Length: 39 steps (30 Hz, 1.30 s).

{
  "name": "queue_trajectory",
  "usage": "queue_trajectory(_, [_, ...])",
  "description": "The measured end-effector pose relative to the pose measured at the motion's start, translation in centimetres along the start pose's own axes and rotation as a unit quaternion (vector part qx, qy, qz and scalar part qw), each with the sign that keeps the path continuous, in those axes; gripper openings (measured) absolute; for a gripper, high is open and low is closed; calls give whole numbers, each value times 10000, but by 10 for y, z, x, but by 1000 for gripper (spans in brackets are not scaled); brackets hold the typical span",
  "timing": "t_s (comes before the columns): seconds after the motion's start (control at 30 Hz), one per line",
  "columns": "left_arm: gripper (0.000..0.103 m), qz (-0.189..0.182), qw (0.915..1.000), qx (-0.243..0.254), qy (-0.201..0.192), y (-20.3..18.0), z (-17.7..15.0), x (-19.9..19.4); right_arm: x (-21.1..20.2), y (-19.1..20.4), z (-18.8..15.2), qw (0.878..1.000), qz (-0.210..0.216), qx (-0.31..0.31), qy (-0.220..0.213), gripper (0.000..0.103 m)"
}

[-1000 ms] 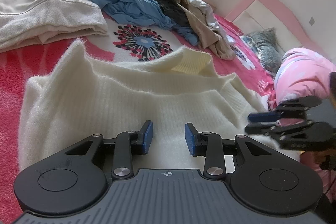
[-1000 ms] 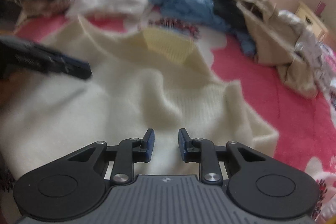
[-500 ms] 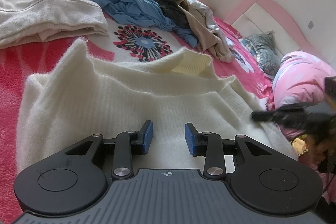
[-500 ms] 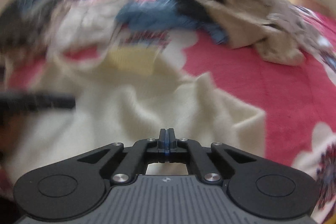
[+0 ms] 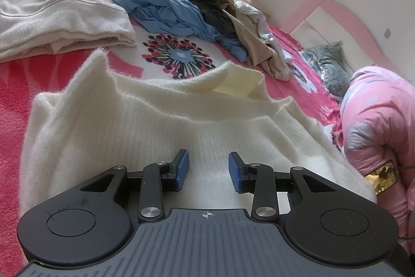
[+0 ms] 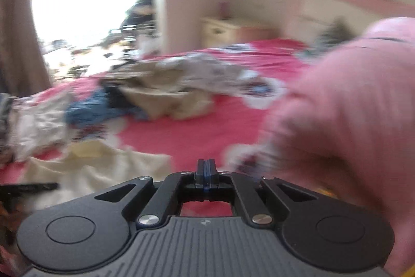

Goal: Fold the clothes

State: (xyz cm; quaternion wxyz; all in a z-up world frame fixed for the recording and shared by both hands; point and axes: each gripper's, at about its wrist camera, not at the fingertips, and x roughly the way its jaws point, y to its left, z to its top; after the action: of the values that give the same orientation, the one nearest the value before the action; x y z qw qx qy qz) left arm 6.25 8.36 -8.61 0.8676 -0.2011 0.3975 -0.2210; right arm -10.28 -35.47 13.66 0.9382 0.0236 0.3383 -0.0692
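Left gripper [image 5: 207, 170] jaws part-open over sweater [image 5: 145, 126], gripping nothing. Right gripper [image 6: 206, 168] jaws closed, empty. Risk: unpinned sweater bunches during fold.

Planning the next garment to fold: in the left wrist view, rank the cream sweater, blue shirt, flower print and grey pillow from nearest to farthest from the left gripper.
1. cream sweater, directly under the left gripper.
2. flower print, just beyond the sweater's collar.
3. blue shirt, farther back in the pile.
4. grey pillow, far right by the headboard; too close to call with the shirt.
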Motion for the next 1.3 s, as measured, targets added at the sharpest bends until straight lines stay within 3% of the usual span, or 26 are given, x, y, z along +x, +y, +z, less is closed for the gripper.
queue_trajectory(0.1, [34, 73, 10000, -9, -30, -2, 2, 0, -30, -33, -23, 9971, -471, 467, 384, 14])
queue_trajectory(0.13, [34, 104, 9999, -16, -45, -3, 2, 0, -37, -43, -31, 9944, -633, 670, 519, 35])
queue_trajectory(0.17, [34, 145, 9999, -22, -61, -4, 3, -1, -41, -51, -37, 9923, -714, 855, 547, 47])
queue_trajectory(0.3, [35, 304, 9995, -48, -97, -8, 10, -6, -55, -70, -49, 9873, -840, 1290, 395, 49])
queue_trajectory(0.43, [36, 324, 9991, 32, -274, -13, 17, -26, -47, -57, -34, 9942, -413, 998, 15, 49])
queue_trajectory(0.53, [37, 253, 9989, 77, -394, -20, 17, -42, -21, -29, -15, 9981, 234, 561, -65, 53])
queue_trajectory(0.63, [38, 130, 9988, 145, -451, -28, 11, -55, 22, 4, -5, 9934, 1105, 250, 192, 54])
queue_trajectory(0.73, [38, 116, 9987, 202, -456, -33, 2, -64, 70, 45, -8, 9874, 1502, -272, 427, 52])
queue_trajectory(0.93, [38, 379, 9968, 395, -591, -35, -13, -85, 157, 126, -22, 9726, 1528, -1575, 766, 44])
queue_trajectory(1.1, [38, 747, 9947, 358, -616, -21, -19, -93, 191, 169, -43, 9522, 1205, -2706, 752, 44])
queue_trajectory(1.2, [39, 987, 9926, 456, -541, -15, -22, -98, 208, 177, -49, 9464, 845, -3029, 735, 46])
queue_trajectory(1.3, [39, 1113, 9917, 419, -484, -6, -25, -103, 222, 176, -51, 9454, 930, -3025, 778, 46])
